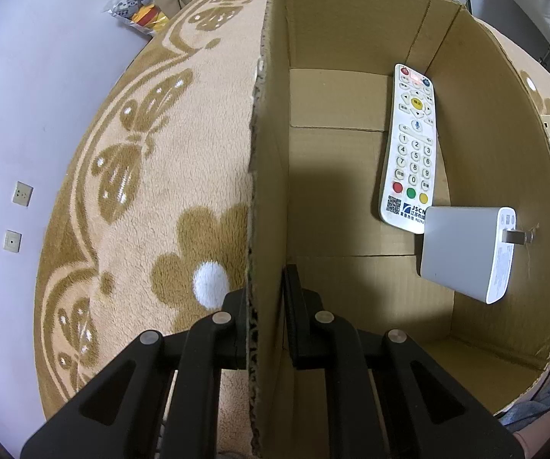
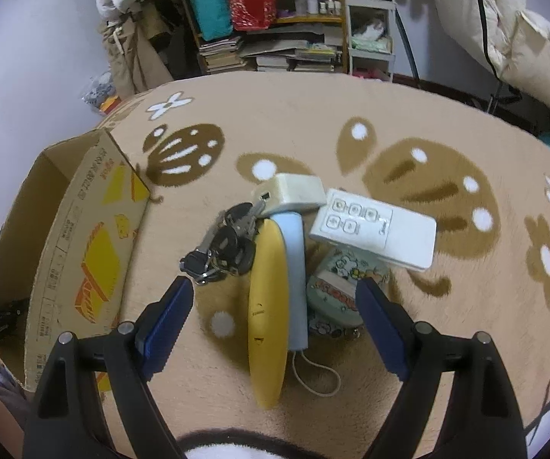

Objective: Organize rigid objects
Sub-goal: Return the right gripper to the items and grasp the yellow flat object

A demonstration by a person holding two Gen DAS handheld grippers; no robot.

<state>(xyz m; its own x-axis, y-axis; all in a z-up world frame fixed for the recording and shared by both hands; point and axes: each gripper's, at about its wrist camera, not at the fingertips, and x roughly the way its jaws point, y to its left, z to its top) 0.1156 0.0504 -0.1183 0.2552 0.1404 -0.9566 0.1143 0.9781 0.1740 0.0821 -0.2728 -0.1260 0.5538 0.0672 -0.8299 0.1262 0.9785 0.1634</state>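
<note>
Cardboard box (image 1: 351, 199), centre frame: left gripper (image 1: 265, 321) clamped on its wall; white remote (image 1: 409, 145) and charger (image 1: 466, 252) already inside at right. Right wrist view: right gripper (image 2: 275, 325), fingers apart, over keys (image 2: 225, 244), yellow case (image 2: 267, 313), tin (image 2: 336, 294), white controller (image 2: 374, 229), all left unpacked on the blanket (image 2: 428, 344).

A beige plush blanket (image 2: 409, 122) with brown butterflies and white-centred flowers covers the surface and carries everything. On its left side stands an open cardboard box (image 2: 83, 237). To the right of the box lies a tight heap: a bunch of keys (image 2: 223, 246), a yellow oblong case (image 2: 267, 317) touching a light blue one (image 2: 296, 279), a cream adapter (image 2: 294, 193) at the far side, a white remote (image 2: 374, 227), and a cartoon-printed pouch (image 2: 338, 290) partly under the remote.
</note>
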